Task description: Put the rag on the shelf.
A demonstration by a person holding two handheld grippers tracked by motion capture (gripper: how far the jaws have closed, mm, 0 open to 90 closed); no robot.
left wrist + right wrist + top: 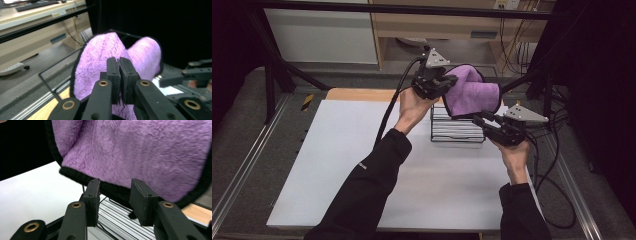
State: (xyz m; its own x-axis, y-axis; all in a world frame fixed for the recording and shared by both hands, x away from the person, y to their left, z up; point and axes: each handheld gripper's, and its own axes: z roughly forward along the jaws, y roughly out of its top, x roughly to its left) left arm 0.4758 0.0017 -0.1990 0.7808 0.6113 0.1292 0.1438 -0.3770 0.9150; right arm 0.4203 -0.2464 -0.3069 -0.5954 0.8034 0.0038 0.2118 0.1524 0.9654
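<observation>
You have the purple cloth (472, 92) lifted off the bench (362, 165) and hanging over the black wire rack (456, 131), which stands at the far edge of the white bench top. Your left claw (447, 82) is clenched on the cloth: in the left gripper view its two jaws are pressed together with purple pile (100, 60) squeezed between them, so that hand carries the weight and holds the upper fold high enough for the rest to drape. Your right claw (479, 120) sits low, just under the cloth's black-bound hem (82, 177); in the right gripper view its jaws stand apart with the hem hanging just above the tips and nothing gripped between them, so it is released. That placement looks like a readiness to catch the lower edge and guide or spread the cloth over the rack's top wires, though you have not taken hold there. The rack's wires (120, 216) run right beneath the right jaws, so a pinch taken too low could snag on them instead of the hem. As for writing, there is a small pale mark on your left sleeve (362, 165) and a label strip on the shelf behind the bench, both too small to read; the cloth carries no tag that can be seen.
</observation>
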